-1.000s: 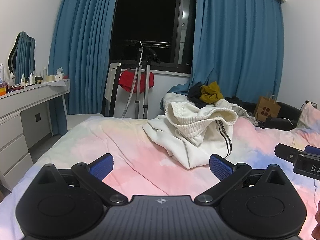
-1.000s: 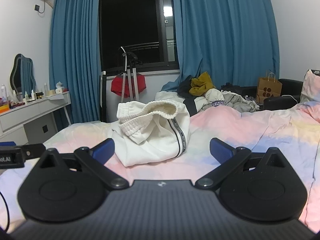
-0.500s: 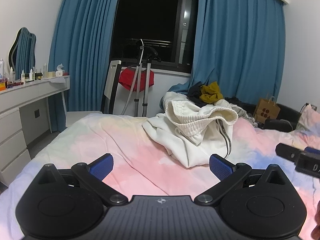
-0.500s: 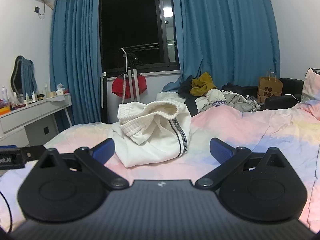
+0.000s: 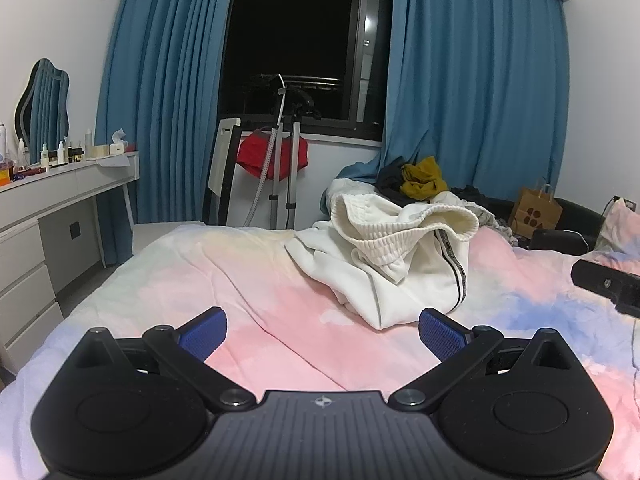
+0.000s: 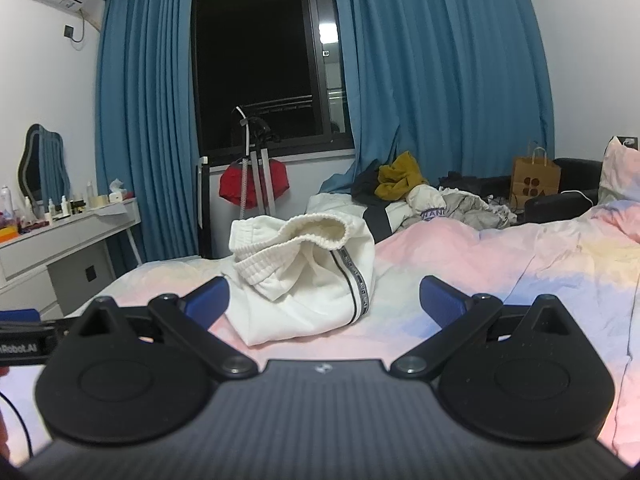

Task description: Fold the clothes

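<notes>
White sweatpants (image 5: 400, 256) with a ribbed waistband and a dark side stripe lie crumpled on the pastel bed cover (image 5: 260, 280), ahead of both grippers; they also show in the right wrist view (image 6: 308, 276). My left gripper (image 5: 322, 330) is open and empty, held above the cover short of the pants. My right gripper (image 6: 324, 296) is open and empty, just short of the pants. The right gripper's tip shows at the left view's right edge (image 5: 608, 284); the left gripper's tip shows at the right view's left edge (image 6: 24, 336).
A heap of other clothes (image 6: 420, 196) lies at the bed's far end. A white dresser (image 5: 48, 208) with bottles stands left. A steamer stand with a red garment (image 5: 276, 160) is by the window. A paper bag (image 6: 534, 178) and pillow (image 6: 620, 172) are at the right.
Both grippers have drifted slightly up and forward toward the pants. Both stay open and empty. The pants have not moved.
</notes>
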`<move>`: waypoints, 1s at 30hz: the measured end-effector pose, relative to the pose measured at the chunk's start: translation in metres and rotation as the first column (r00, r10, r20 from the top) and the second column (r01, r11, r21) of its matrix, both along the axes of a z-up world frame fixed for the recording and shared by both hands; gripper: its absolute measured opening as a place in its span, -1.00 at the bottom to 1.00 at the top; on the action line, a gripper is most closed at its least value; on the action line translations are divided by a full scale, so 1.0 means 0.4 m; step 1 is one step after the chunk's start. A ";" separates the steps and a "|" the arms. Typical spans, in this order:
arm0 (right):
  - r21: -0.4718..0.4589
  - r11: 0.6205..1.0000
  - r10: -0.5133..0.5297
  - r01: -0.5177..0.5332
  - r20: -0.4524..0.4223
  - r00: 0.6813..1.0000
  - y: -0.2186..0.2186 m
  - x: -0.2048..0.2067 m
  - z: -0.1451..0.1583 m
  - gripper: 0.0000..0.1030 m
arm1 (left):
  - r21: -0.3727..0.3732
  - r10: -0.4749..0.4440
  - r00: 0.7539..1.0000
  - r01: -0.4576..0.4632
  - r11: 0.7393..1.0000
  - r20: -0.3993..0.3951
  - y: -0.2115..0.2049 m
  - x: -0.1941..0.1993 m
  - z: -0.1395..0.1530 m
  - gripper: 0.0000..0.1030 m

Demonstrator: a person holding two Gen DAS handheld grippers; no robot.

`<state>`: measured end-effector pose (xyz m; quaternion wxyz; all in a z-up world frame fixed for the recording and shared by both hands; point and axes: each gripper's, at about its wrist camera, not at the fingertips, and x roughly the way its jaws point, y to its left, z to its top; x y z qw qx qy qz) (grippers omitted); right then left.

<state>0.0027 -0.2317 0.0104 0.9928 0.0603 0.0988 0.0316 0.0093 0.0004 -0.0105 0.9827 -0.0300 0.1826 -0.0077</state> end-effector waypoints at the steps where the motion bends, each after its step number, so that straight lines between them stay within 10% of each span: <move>1: 0.001 1.000 -0.002 0.002 0.003 1.000 -0.002 0.000 0.000 1.00 | -0.004 -0.003 1.000 0.003 1.000 -0.005 0.001 0.004 -0.003 1.00; 21: 0.080 0.996 -0.024 0.027 -0.040 0.999 -0.066 0.047 -0.040 1.00 | -0.185 -0.108 0.979 0.076 0.980 -0.172 -0.050 0.344 -0.046 1.00; 30: 0.210 0.978 0.024 0.004 -0.131 0.991 -0.108 0.116 -0.093 1.00 | -0.261 0.032 0.998 -0.046 0.964 -0.060 -0.084 0.597 -0.020 1.00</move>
